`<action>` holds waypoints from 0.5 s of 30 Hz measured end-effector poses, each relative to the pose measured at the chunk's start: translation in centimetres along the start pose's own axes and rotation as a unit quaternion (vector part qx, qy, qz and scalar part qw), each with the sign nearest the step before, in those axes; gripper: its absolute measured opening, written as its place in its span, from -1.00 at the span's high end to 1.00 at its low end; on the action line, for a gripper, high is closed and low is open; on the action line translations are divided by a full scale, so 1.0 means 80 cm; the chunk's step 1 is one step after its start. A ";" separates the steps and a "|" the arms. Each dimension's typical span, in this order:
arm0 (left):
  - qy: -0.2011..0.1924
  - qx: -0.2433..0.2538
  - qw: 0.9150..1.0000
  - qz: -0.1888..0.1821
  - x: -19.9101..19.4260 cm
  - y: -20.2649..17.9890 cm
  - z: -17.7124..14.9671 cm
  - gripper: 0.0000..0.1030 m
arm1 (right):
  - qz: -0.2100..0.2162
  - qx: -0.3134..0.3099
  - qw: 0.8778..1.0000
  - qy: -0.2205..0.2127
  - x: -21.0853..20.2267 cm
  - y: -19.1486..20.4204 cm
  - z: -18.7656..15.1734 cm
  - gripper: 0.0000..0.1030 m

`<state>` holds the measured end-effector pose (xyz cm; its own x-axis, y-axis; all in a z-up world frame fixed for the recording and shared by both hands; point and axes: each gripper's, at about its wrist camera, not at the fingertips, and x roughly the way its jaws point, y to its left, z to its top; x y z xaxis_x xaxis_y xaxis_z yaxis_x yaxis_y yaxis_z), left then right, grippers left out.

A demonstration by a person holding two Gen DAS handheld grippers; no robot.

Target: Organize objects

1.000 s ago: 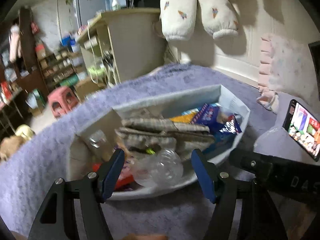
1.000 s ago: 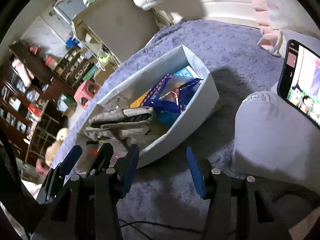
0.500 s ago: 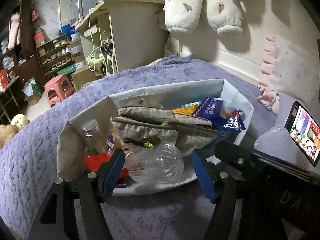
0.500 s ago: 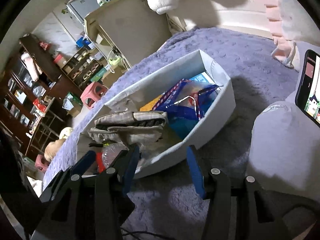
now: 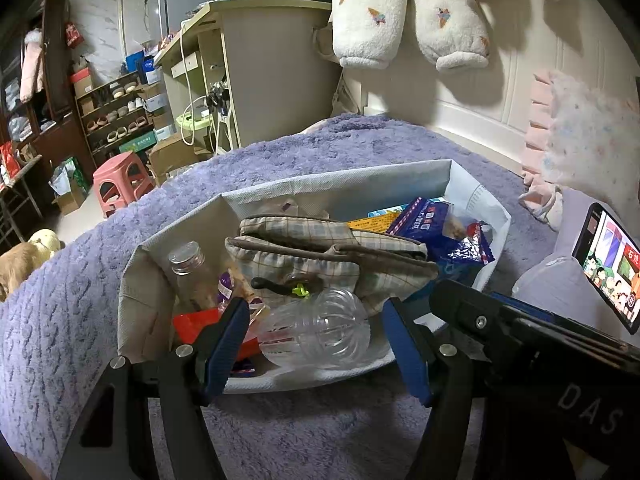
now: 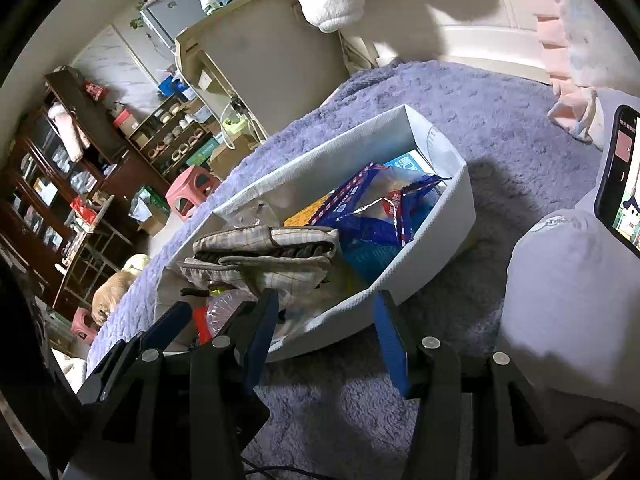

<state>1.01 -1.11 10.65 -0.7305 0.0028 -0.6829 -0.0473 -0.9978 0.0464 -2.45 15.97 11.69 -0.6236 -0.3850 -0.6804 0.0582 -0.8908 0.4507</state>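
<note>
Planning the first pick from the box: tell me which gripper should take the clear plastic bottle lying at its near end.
Left. The left gripper is open with the clear plastic bottle framed between its fingers, while the right gripper faces the white box wall farther along.

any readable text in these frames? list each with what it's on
"DAS": on the right gripper's black body, cut off at the frame edge.
Phone screen: red sign with Chinese characters, too small to read.
Blue snack bag in the white storage box: print blurred.
Bottle label: unreadable.

Dim indoor light, hard shadows, sharp focus, strong fisheye bending, black corners.
</note>
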 end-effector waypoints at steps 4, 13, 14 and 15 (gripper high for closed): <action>0.004 0.000 1.000 0.000 0.001 0.000 0.001 -0.31 | -0.001 0.001 1.000 0.003 0.001 0.000 -0.001 0.03; 0.006 0.000 1.000 -0.002 0.003 0.000 0.001 -0.30 | -0.006 -0.004 1.000 0.003 0.003 0.000 0.001 0.03; 0.007 0.000 1.000 -0.002 0.004 0.000 0.000 -0.30 | -0.007 -0.005 1.000 0.003 0.004 -0.001 0.002 0.03; 0.007 0.000 1.000 -0.002 0.004 0.000 0.000 -0.30 | -0.008 -0.006 1.000 0.003 0.005 -0.001 0.002 0.03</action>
<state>0.79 -1.11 10.45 -0.7203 0.0056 -0.6937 -0.0506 -0.9977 0.0444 -2.79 15.89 11.48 -0.6194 -0.3717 -0.6915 0.0576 -0.9000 0.4322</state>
